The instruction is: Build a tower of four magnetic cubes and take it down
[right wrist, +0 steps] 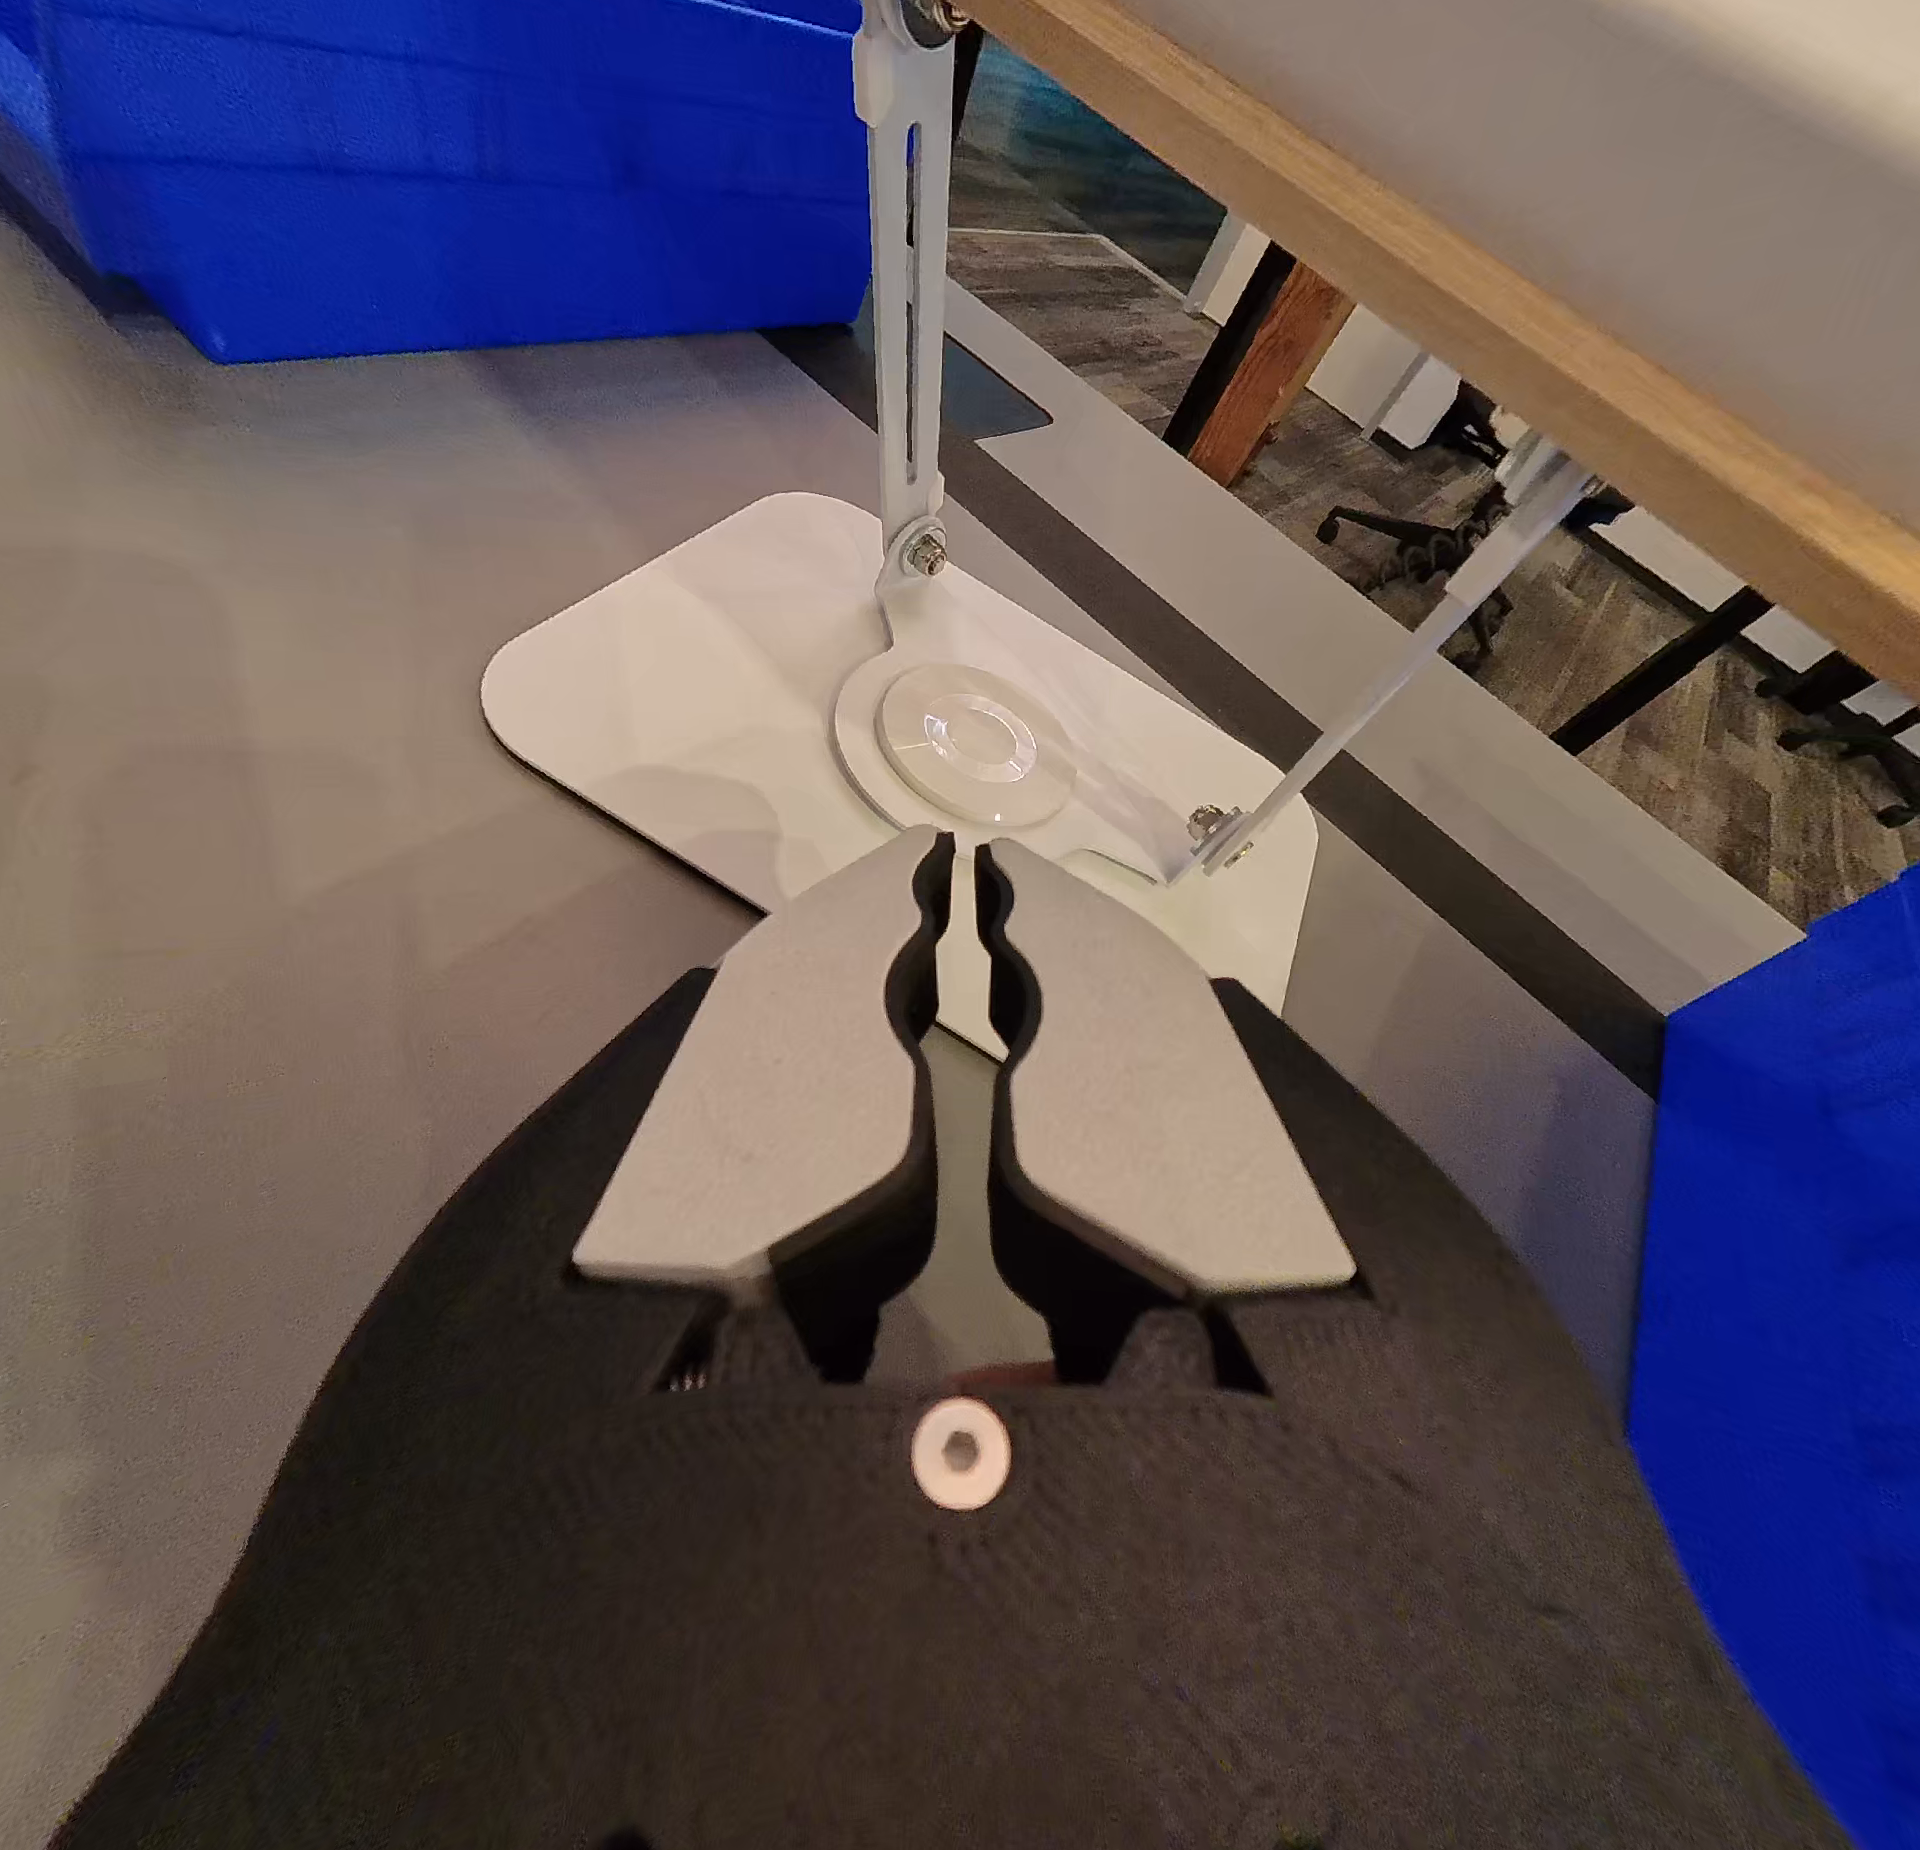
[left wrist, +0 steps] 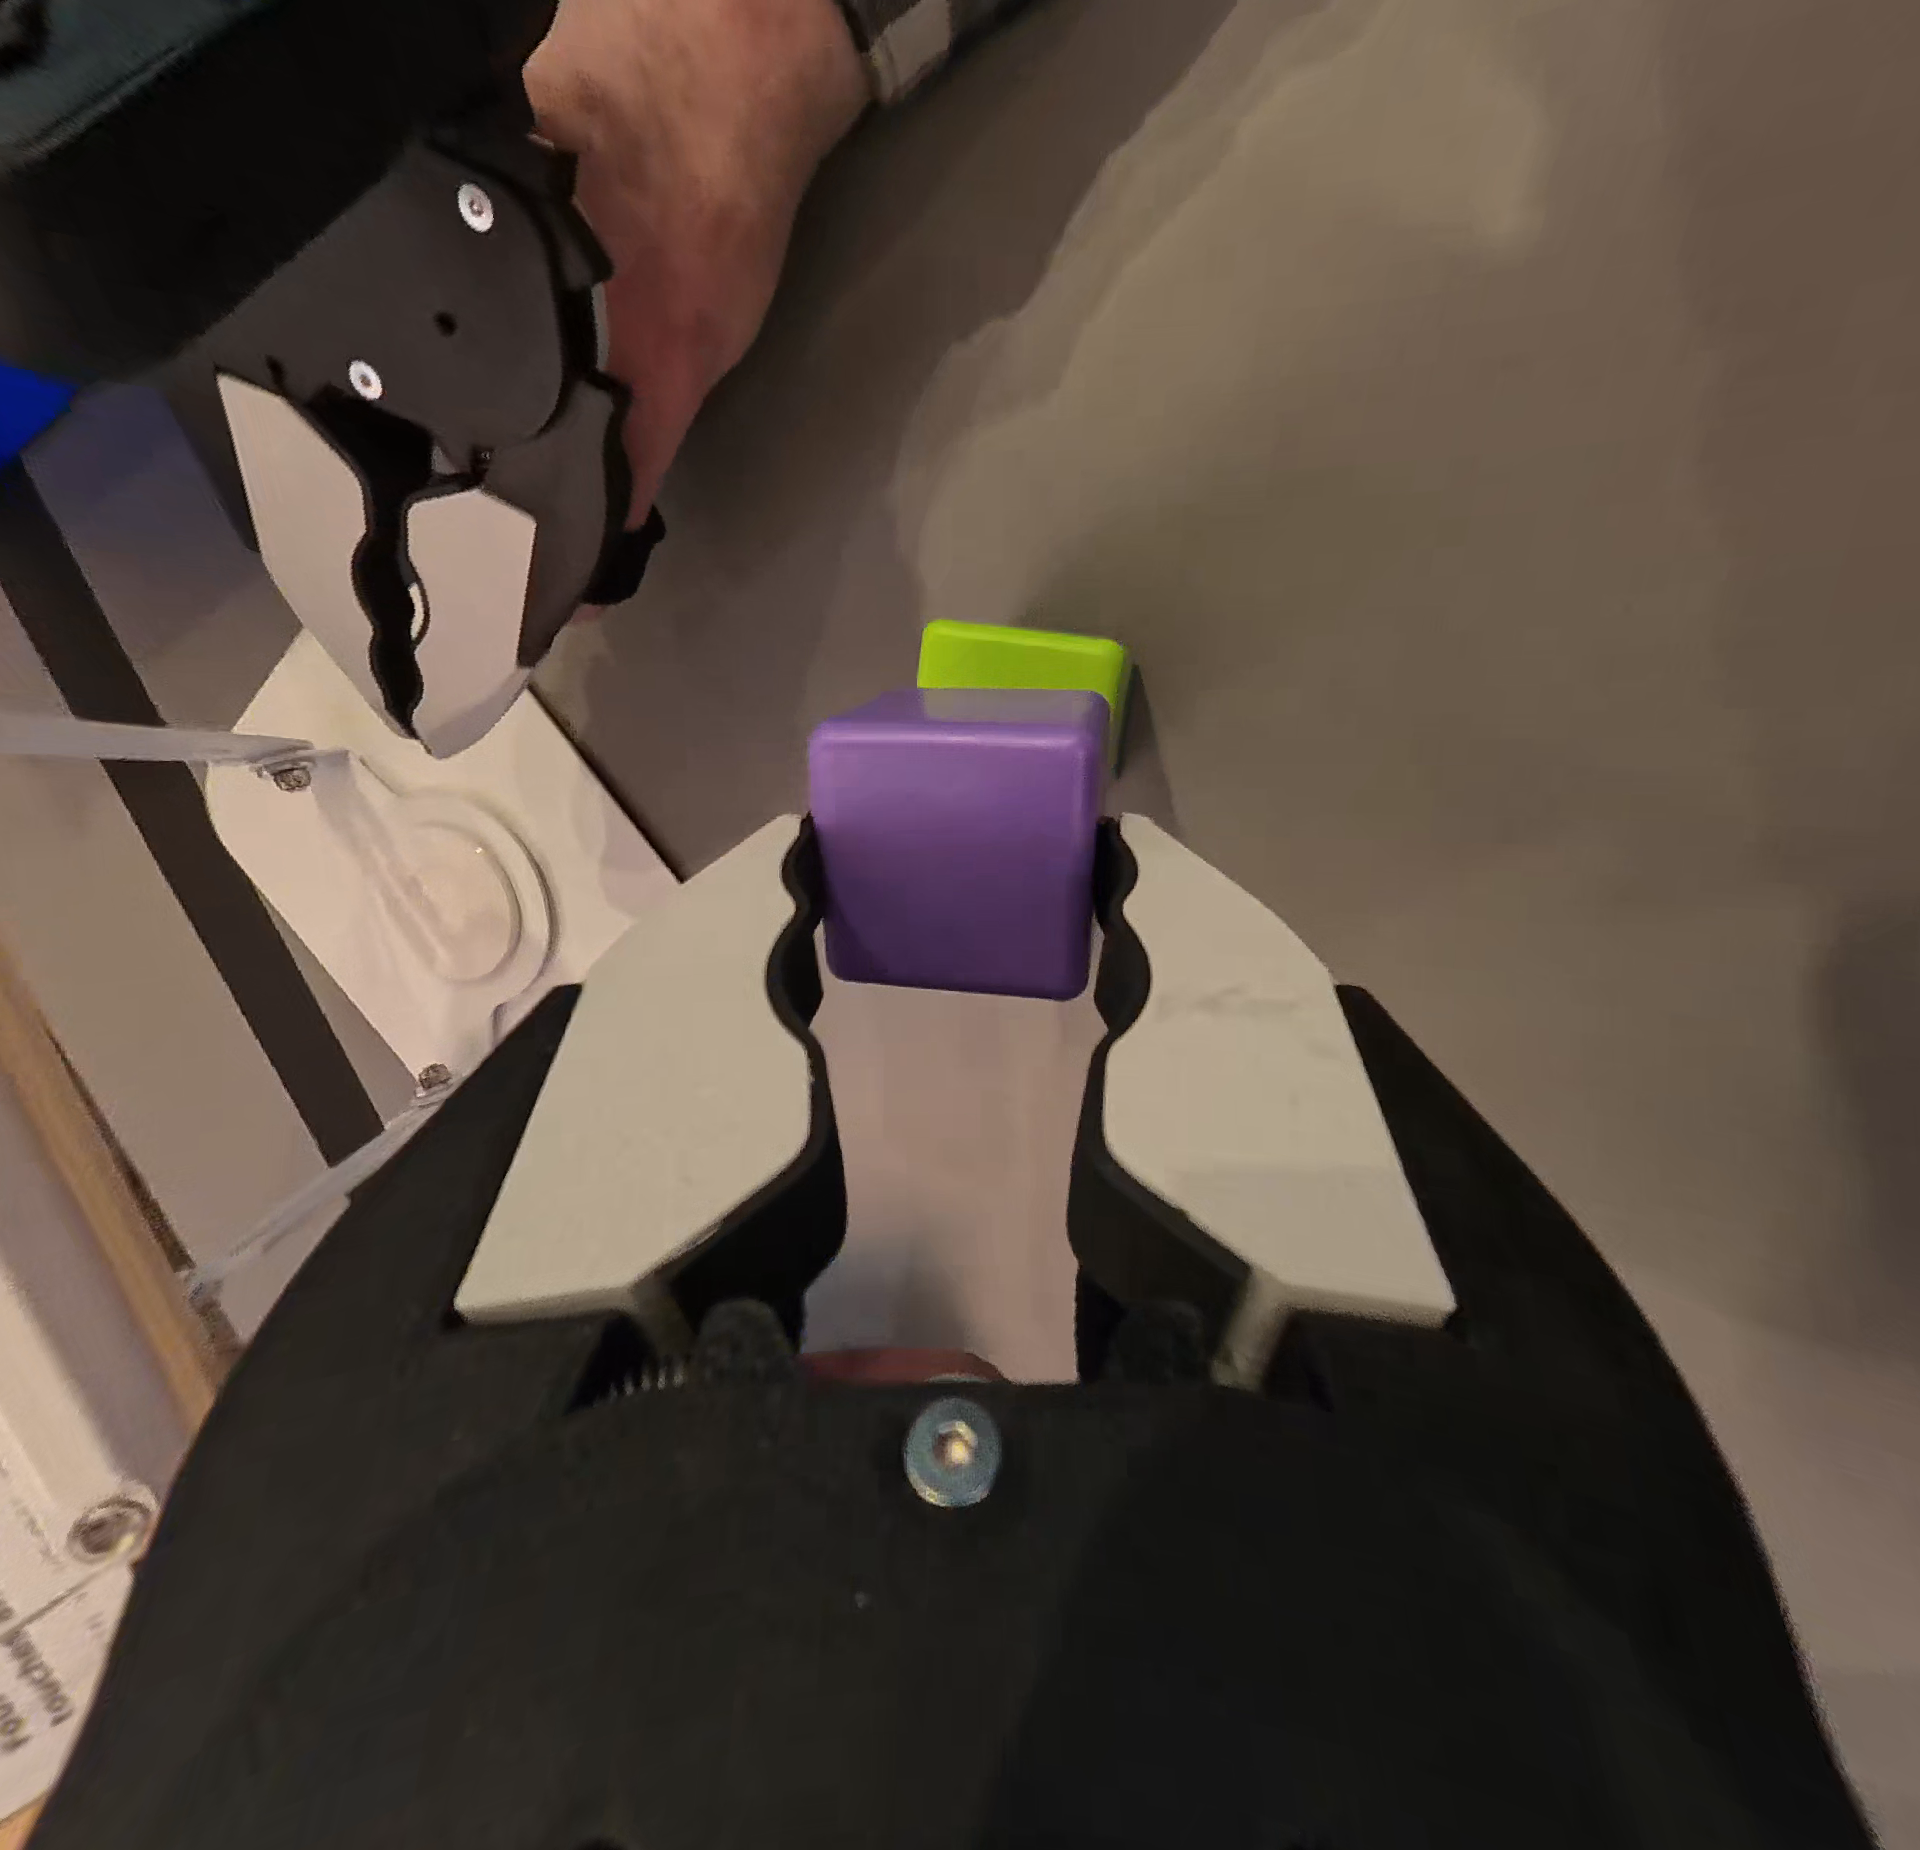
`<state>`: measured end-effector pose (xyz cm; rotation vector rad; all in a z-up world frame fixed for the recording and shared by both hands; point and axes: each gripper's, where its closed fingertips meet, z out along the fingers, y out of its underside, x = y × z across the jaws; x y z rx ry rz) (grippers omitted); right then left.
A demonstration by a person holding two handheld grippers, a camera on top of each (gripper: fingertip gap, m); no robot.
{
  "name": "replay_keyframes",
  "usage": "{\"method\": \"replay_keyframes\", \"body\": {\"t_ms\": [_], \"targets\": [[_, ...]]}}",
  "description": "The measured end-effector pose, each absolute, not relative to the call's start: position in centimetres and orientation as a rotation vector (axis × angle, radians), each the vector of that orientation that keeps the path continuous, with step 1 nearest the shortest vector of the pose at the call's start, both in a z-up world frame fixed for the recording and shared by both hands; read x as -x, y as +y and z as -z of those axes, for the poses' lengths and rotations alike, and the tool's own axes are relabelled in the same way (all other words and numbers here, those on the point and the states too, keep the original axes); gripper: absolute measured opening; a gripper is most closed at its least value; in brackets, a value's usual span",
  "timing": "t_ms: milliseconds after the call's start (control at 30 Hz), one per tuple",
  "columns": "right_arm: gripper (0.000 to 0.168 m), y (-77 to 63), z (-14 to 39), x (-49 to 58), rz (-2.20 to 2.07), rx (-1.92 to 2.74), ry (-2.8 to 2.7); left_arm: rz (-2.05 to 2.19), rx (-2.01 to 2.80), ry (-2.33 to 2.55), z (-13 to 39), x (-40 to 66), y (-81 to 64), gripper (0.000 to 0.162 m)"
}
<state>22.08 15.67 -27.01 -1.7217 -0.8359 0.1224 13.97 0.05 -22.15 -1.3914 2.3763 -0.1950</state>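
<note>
Left gripper (left wrist: 954, 865) clamped on purple cube (left wrist: 956, 850): likely light, rigid, slick; hold flat sides; right gripper (right wrist: 964, 850) nearly closed, empty.

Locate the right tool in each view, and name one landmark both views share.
Left wrist view: the right tool hangs at upper left, tips pointing down over the white stand base.
Right wrist view: it fills the lower centre, nearly shut, empty.
Shared landmark: the white stand base with its clear round disc.
</note>
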Motion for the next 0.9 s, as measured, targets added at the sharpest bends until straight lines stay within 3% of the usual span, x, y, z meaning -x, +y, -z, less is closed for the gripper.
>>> {"method": "replay_keyframes", "body": {"t_ms": [733,900], "targets": [[0.004,15.7,27.1,-22.0,-0.120,1.723,-0.842,0.214,1.385,2.469,23.8,-15.4,-0.4,0.051],[0.004,15.7,27.1,-22.0,-0.120,1.723,-0.842,0.223,1.390,2.416,23.6,-15.8,-0.2,0.077]]}}
